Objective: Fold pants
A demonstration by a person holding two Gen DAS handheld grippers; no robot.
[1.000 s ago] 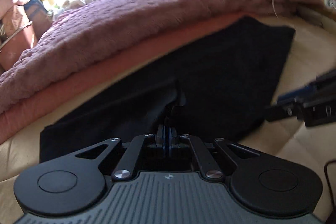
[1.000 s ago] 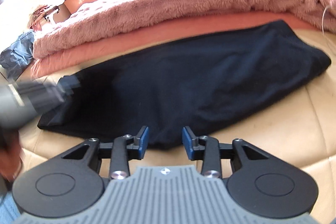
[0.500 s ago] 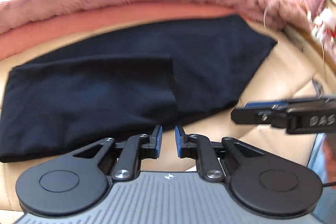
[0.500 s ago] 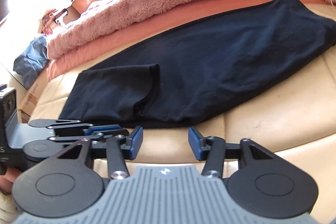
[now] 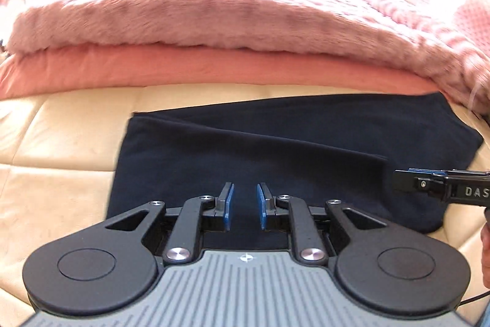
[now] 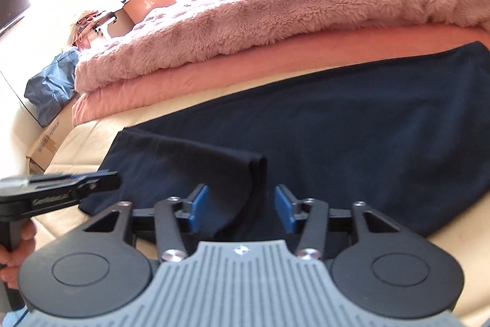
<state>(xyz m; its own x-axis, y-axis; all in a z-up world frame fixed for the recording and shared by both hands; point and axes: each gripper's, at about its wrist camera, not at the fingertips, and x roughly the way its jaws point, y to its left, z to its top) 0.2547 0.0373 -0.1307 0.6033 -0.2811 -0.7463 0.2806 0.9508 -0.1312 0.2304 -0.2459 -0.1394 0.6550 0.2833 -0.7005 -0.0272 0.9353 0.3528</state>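
Dark navy pants (image 5: pixel 275 143) lie flat on a cream quilted surface (image 5: pixel 61 143), with the left end folded over the rest; the folded flap's edge shows in the right wrist view (image 6: pixel 257 164). My left gripper (image 5: pixel 244 198) is open and empty, over the pants' near edge. My right gripper (image 6: pixel 242 204) is open and empty, jaws on either side of the folded flap's corner, over the pants (image 6: pixel 352 127). Each gripper shows from the side in the other's view: the right one (image 5: pixel 441 186), the left one (image 6: pixel 64 186).
A fluffy pink blanket (image 5: pixel 245 17) on a salmon sheet (image 5: pixel 214 66) lies just behind the pants. A blue bag (image 6: pixel 52 88), a cardboard box (image 6: pixel 46 143) and a brown pot (image 6: pixel 150 2) sit far left.
My left gripper let go of the pants' end after folding it over, opened wider and swung back to the near edge. My right gripper moved forward over the fold and opened wider.
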